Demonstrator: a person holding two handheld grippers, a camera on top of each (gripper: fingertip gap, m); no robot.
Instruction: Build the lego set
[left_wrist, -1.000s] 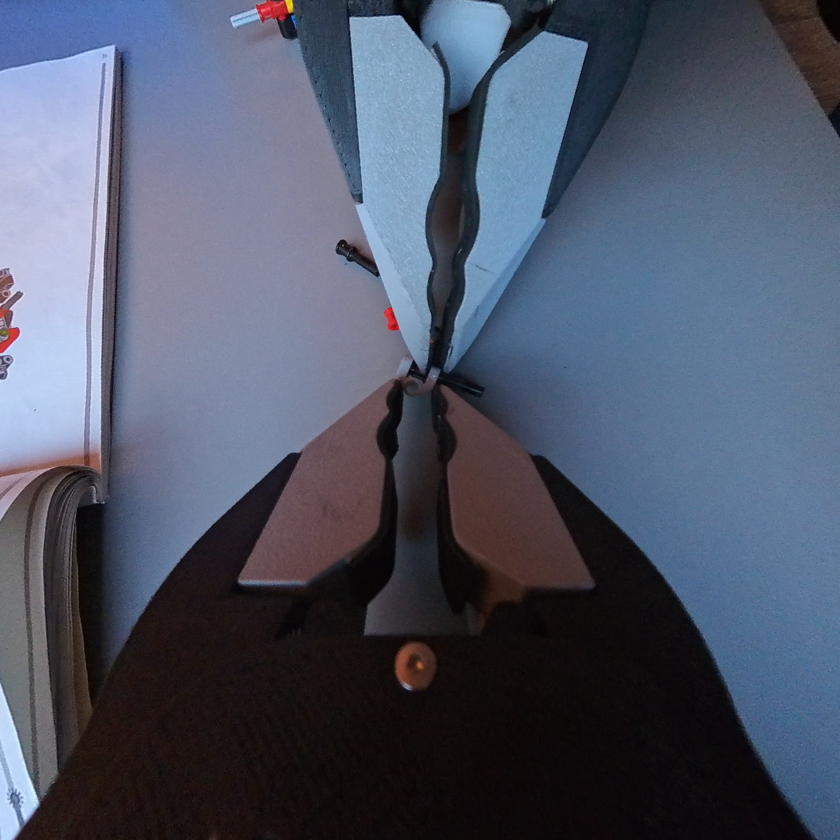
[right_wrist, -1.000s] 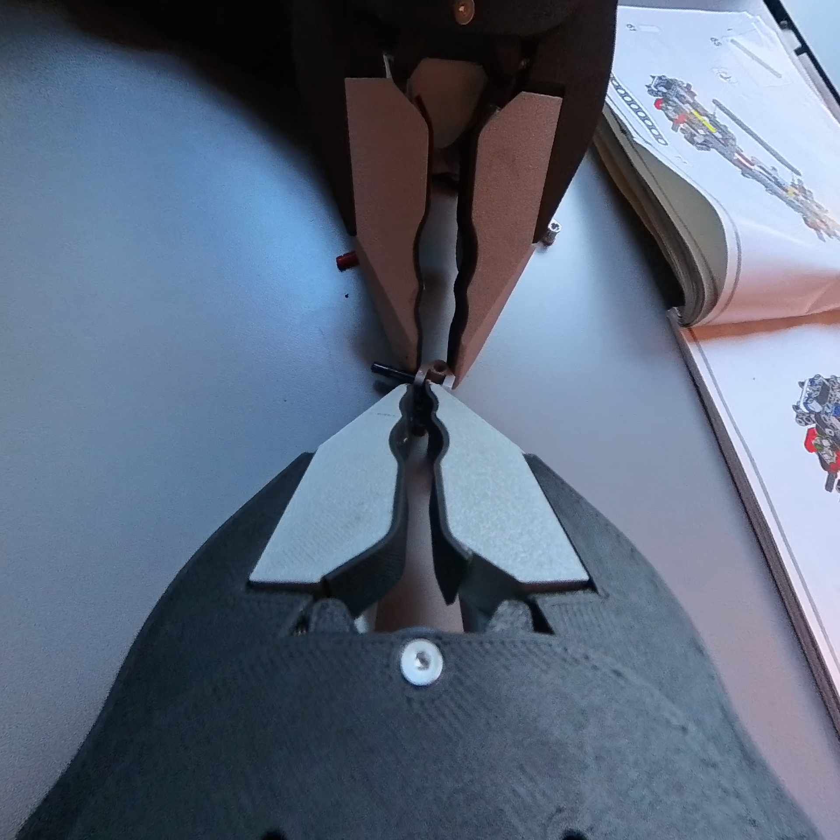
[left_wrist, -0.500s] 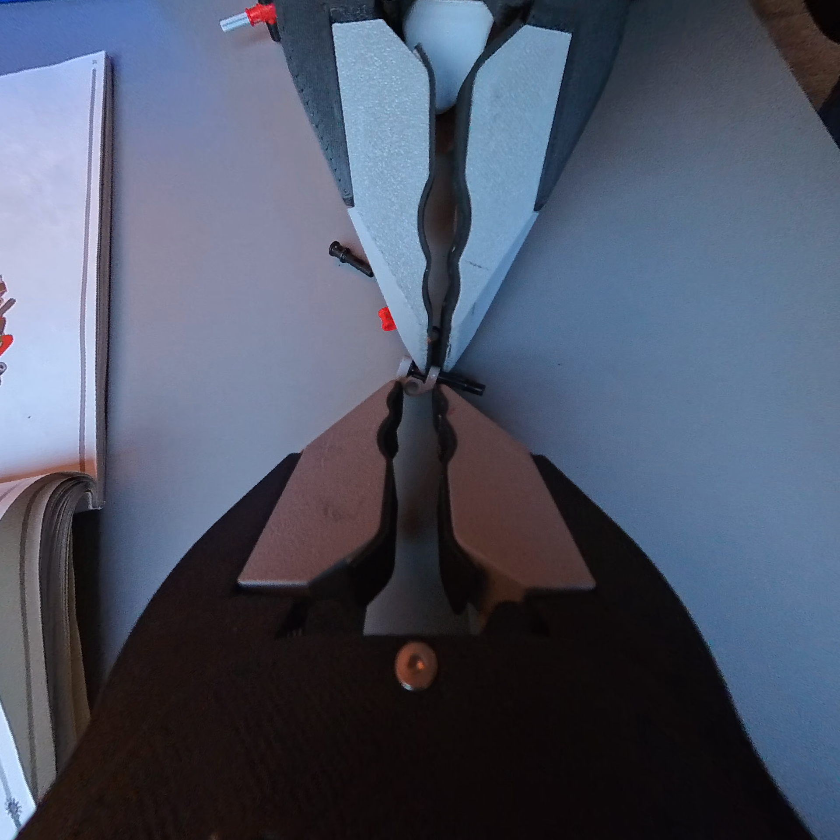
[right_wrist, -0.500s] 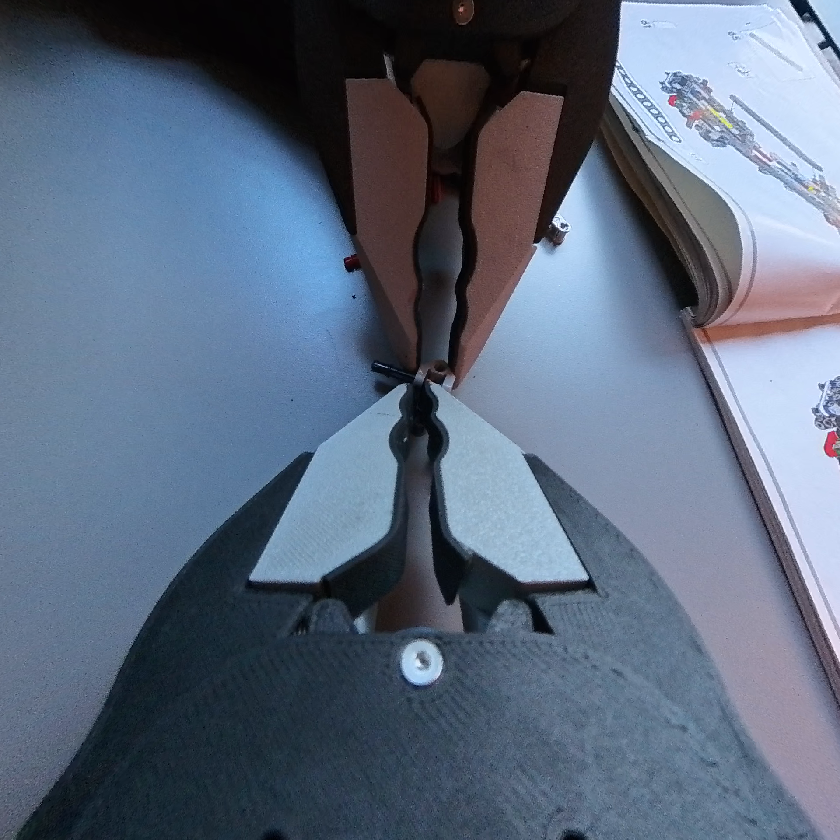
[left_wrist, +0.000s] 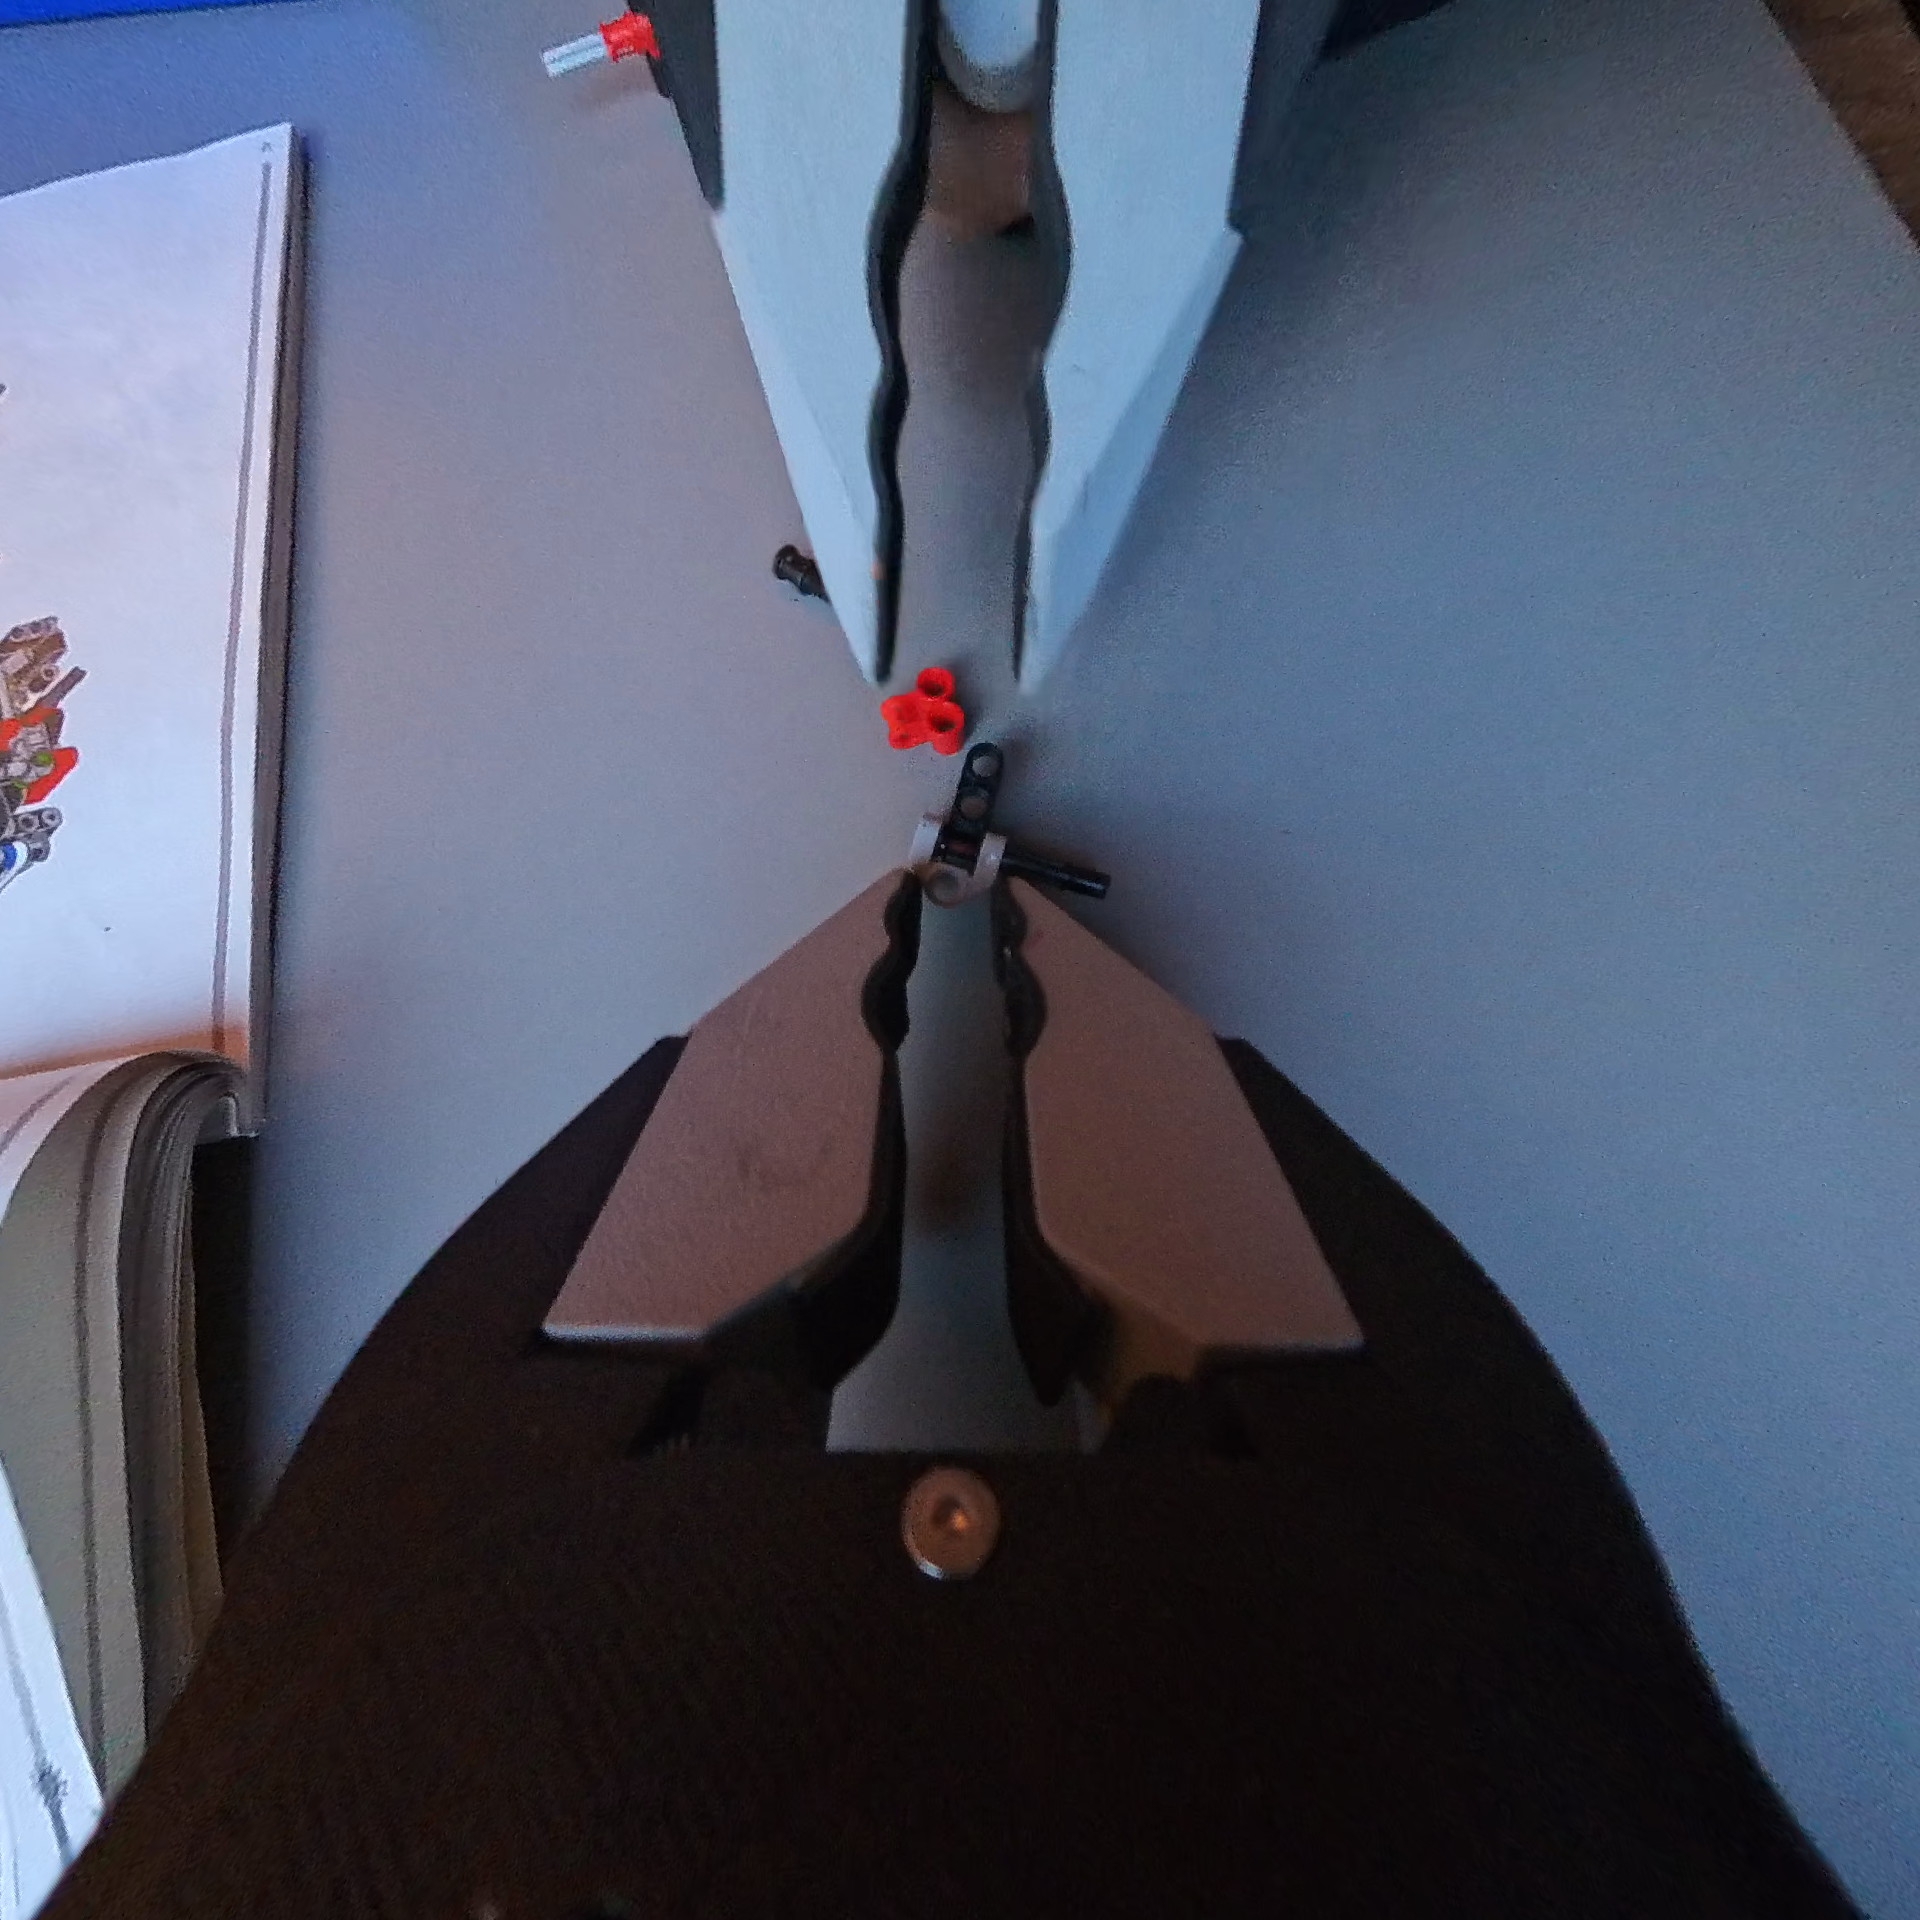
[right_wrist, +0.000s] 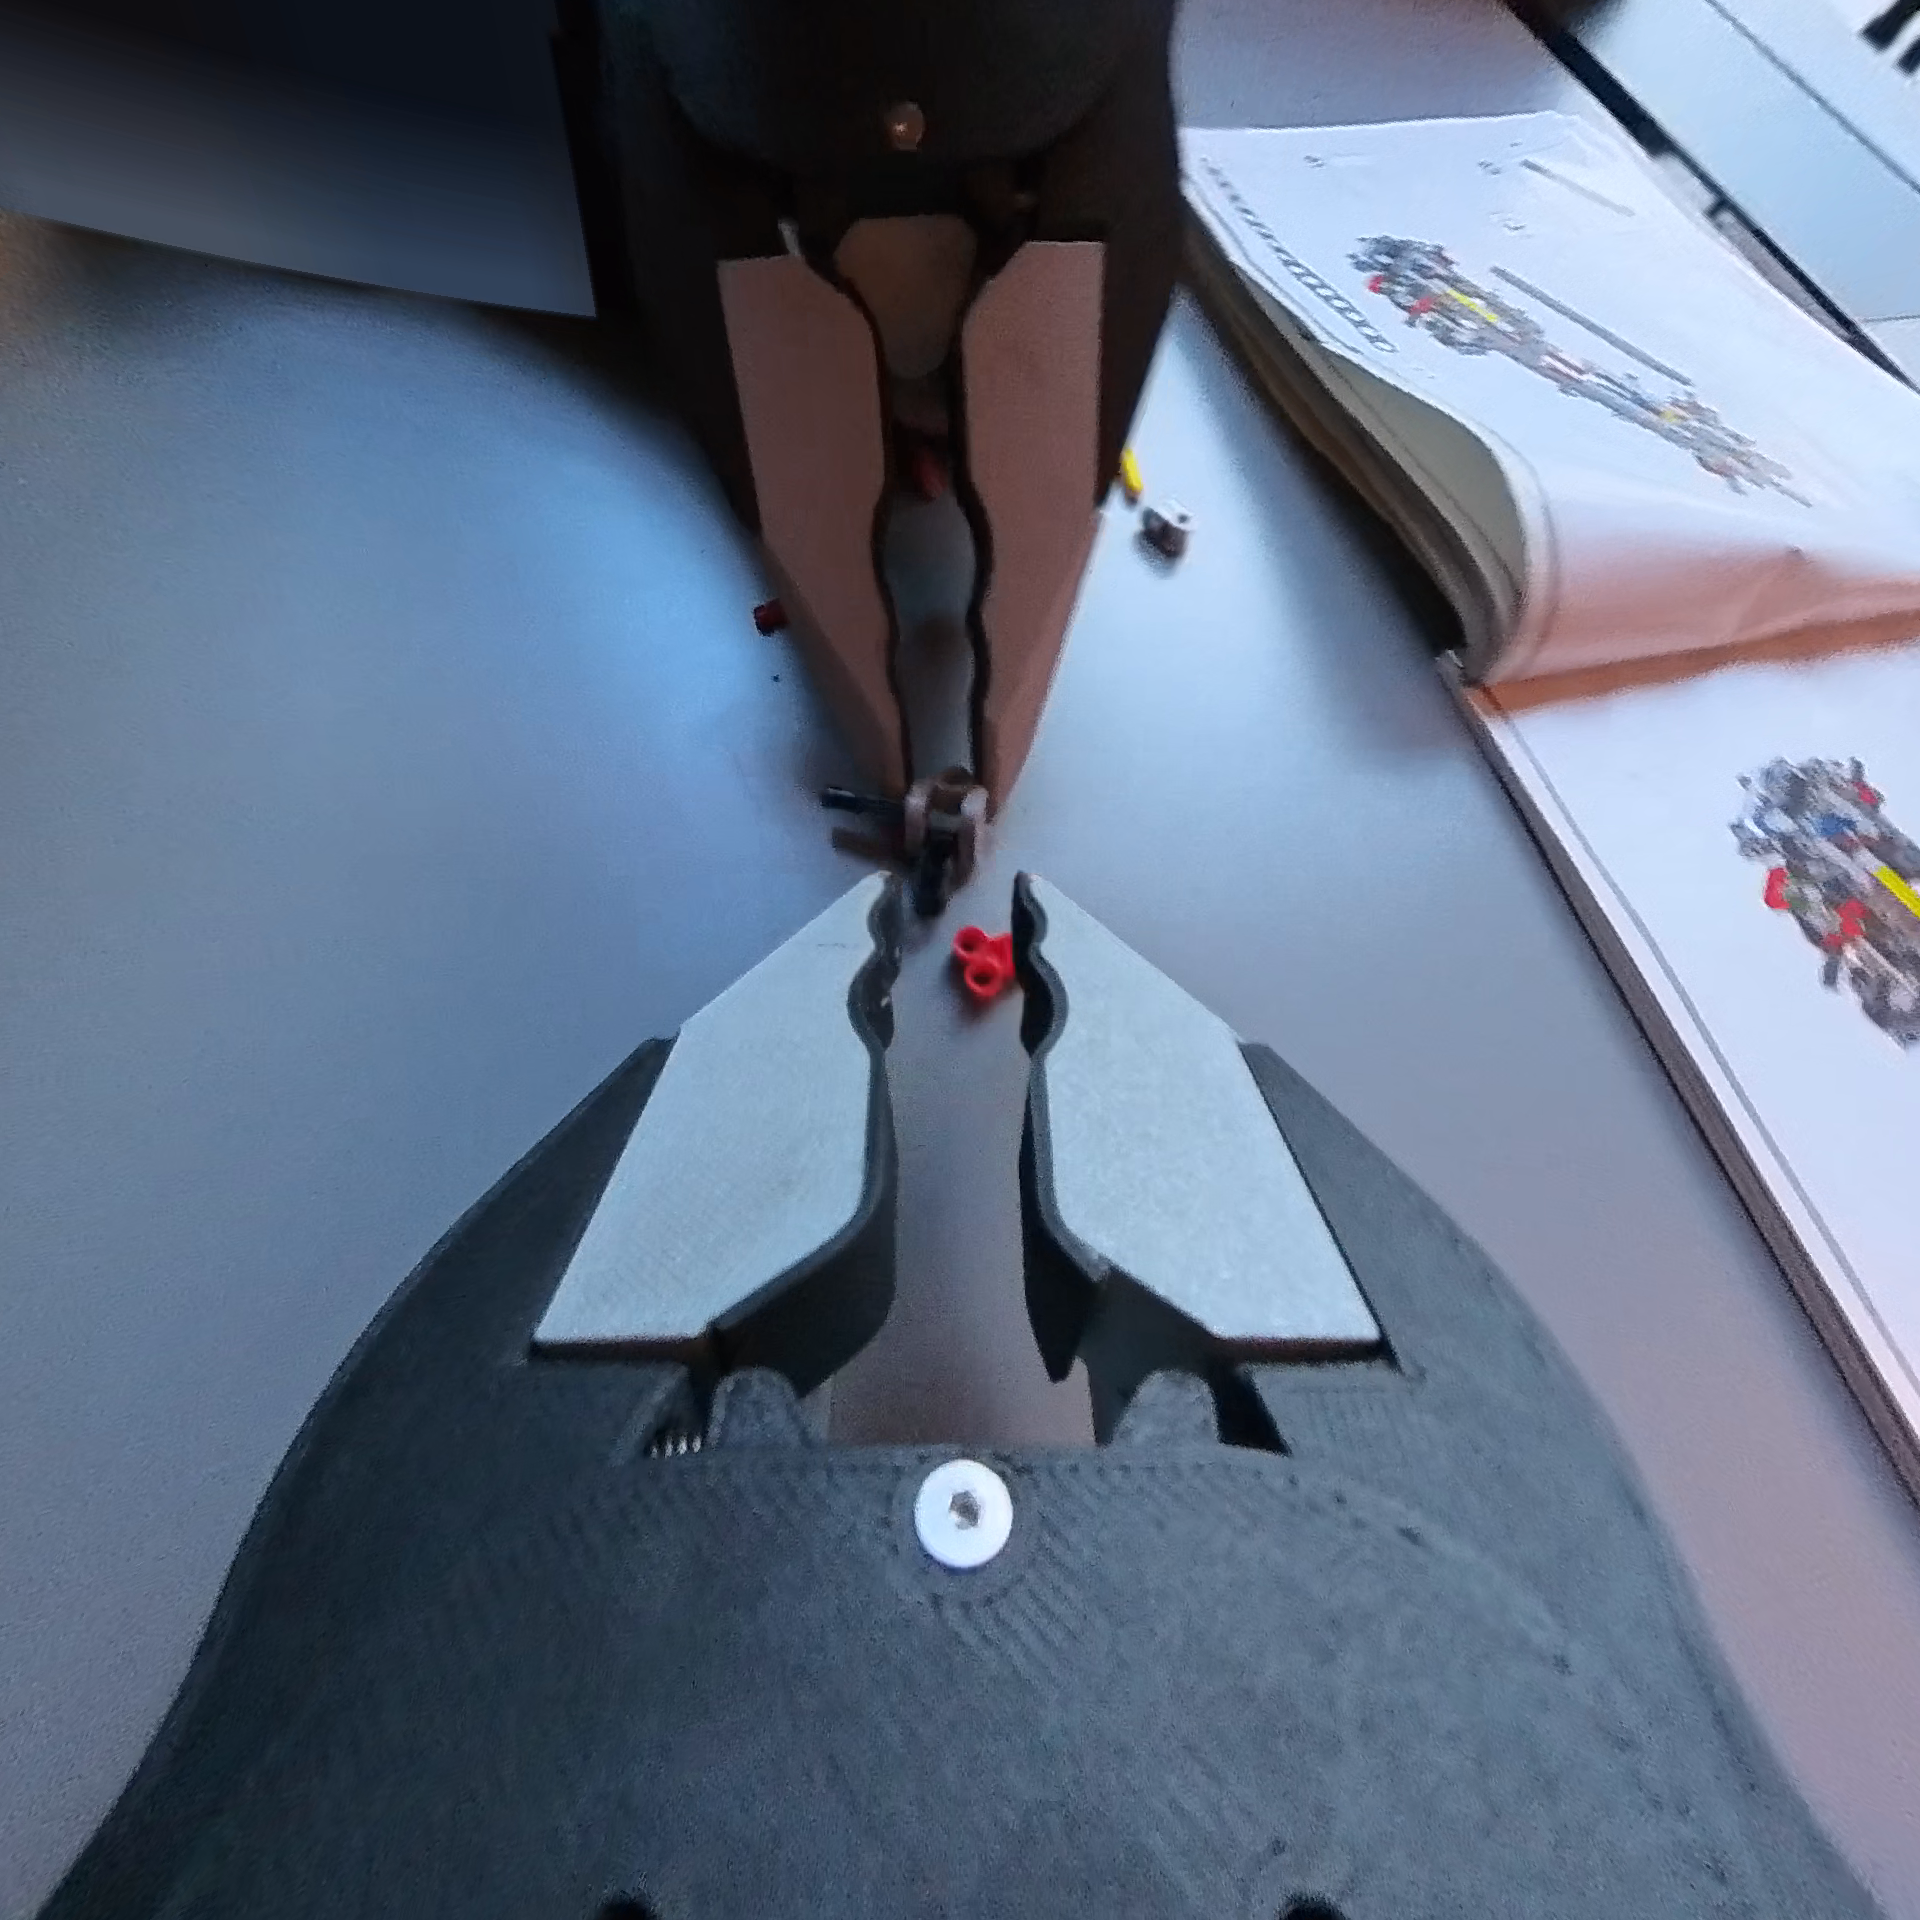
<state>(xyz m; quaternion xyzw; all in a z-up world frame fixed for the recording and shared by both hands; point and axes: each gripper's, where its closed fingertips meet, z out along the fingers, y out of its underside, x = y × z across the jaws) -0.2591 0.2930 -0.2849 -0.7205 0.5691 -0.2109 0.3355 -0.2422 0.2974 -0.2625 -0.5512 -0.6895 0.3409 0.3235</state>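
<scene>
- The left gripper (left_wrist: 956, 896) has its 2 fingers drawn close and clamped on a small building-brick assembly (left_wrist: 961, 852): a light grey connector, a black beam with holes that stands out forward, and a black axle that sticks out to one side.
- The assembly seems to hang a little above the grey table (left_wrist: 1455, 623), because the right wrist view shows a shadow under it.
- The right gripper (right_wrist: 951, 894) faces the left one, tip to tip, and its 2 fingers stand apart with nothing clamped between them.
- A red connector with 3 holes (right_wrist: 982, 940) lies on the table between these parted fingers, just beside one pad. I cannot tell if it touches that pad.
- The free end of the black beam reaches to just beside the other fingertip of the right gripper; contact I cannot tell.
- Loose parts lie near: a black pin (left_wrist: 795, 569) beside the right gripper's finger, a grey and red piece (left_wrist: 597, 42) farther off, and a small dark piece (right_wrist: 1164, 523) near the booklet.
- An open instruction booklet (left_wrist: 135, 520) closes off the left gripper's left side.
- On the opposite side the table is bare up to its edge, seen at the far corner of the left wrist view.
</scene>
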